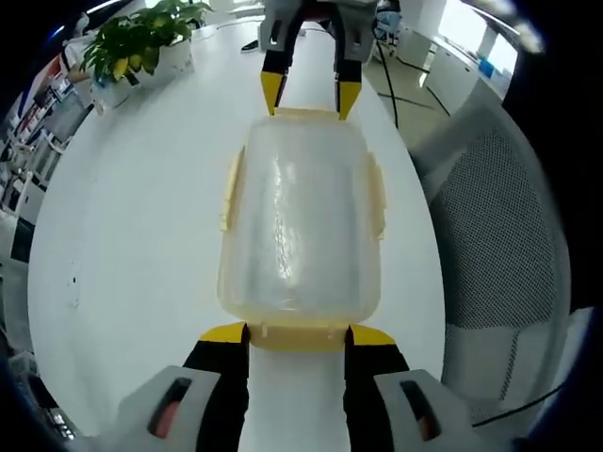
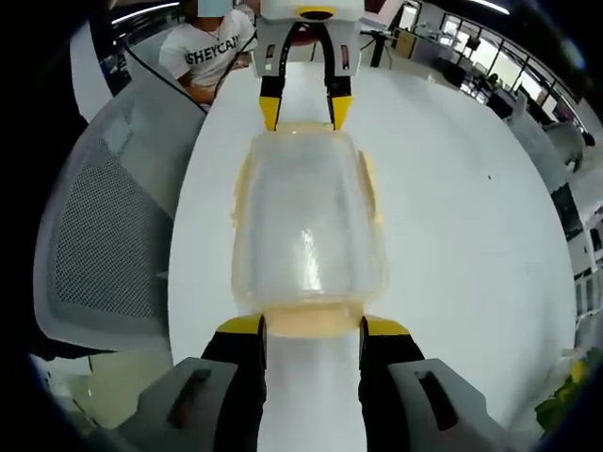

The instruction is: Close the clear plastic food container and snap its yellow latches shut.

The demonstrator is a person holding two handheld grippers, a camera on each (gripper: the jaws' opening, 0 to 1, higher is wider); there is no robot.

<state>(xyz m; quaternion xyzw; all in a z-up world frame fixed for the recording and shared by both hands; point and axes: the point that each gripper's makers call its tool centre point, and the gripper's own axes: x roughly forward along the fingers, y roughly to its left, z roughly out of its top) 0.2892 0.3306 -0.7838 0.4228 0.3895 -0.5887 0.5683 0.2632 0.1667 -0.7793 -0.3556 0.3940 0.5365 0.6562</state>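
Clear container (image 1: 300, 226) lying lidded on white table (image 1: 132, 235); left gripper (image 1: 298, 336) and right gripper (image 2: 313, 327) both spread, flanking its opposite end latches.

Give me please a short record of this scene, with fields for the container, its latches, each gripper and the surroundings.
container: clear food container, lid on, on white table
latches: yellow; side latches flare outward, look unsnapped
left gripper: open, jaws at one end latch
right gripper: open, jaws at opposite end
surroundings: potted plant, mesh chair, seated person
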